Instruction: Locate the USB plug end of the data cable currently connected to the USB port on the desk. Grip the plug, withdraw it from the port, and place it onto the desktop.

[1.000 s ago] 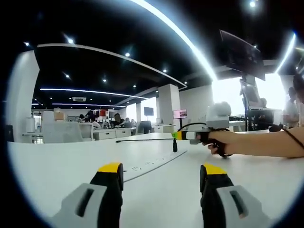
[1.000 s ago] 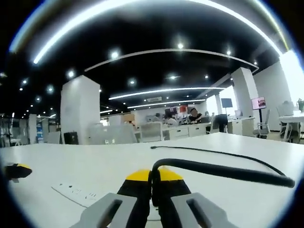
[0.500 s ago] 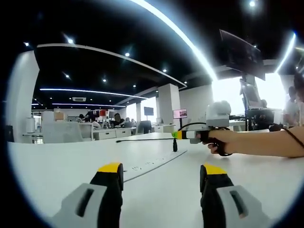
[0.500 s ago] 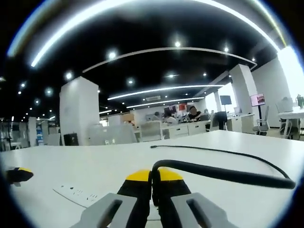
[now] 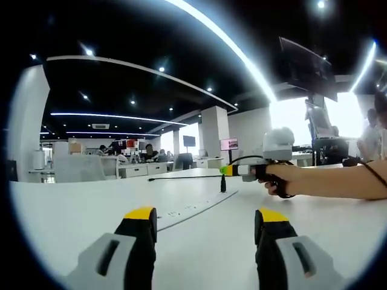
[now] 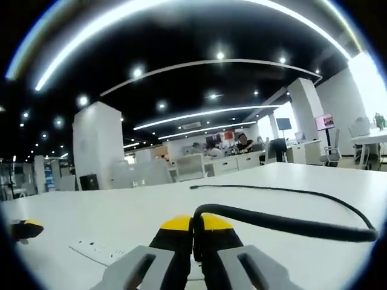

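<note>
Since a second ago the right gripper view has tipped a little: the white recessed socket strip point(image 6: 97, 249) sits slightly lower and further left in that view, and the far end of the cable slightly lower at right, which is a shift of the camera; the cable's shape on the counter looks unchanged. The left gripper view is almost the same as before, with the right gripper and the person's hand point(image 5: 279, 179) a touch higher. The right gripper point(image 6: 196, 225), grey-bodied with yellow-tipped black jaws, has its jaws pressed together on the thick black rubbery data cable point(image 6: 284, 223) close to its end; the plug itself is hidden between the jaws, so I cannot tell whether it is in the port or out. From the jaws the cable arcs up, runs right in a smooth round cord, bends at the view's edge and thins into a long line across the smooth matte white counter point(image 6: 254, 187). In the left gripper view the left gripper point(image 5: 207, 226) hangs over the counter with its jaws wide apart and nothing between them; the socket strip there is a long flat slot, and the right gripper holds the cable just above it.
</note>
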